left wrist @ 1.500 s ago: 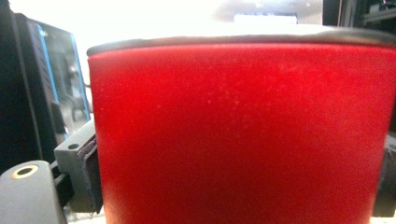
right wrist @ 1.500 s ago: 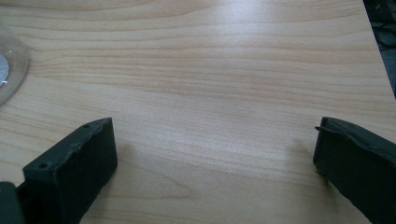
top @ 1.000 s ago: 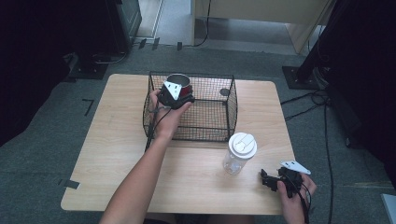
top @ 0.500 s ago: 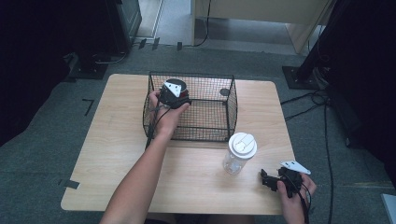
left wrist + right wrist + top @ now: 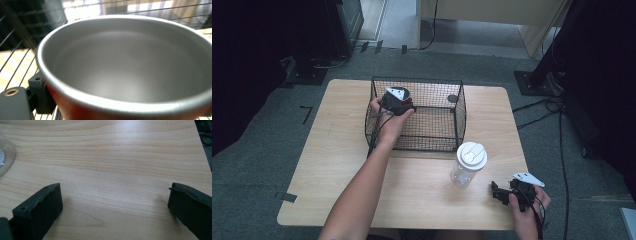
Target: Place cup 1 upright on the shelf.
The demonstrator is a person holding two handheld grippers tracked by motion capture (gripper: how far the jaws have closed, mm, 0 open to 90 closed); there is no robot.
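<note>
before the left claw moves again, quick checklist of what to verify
1. Grip on the red metal cup with silver inside: ok, left claw is shut on it.
2. Cup is within the black wire basket: ok.
3. Cup bottom resting on basket floor: cannot tell.
4. Cup contents: ok, looks empty.
5. Right claw out of the way: ok, open, on the light wooden table.
6. Clear plastic bottle with white lid: ok, upright, outside basket.
</note>
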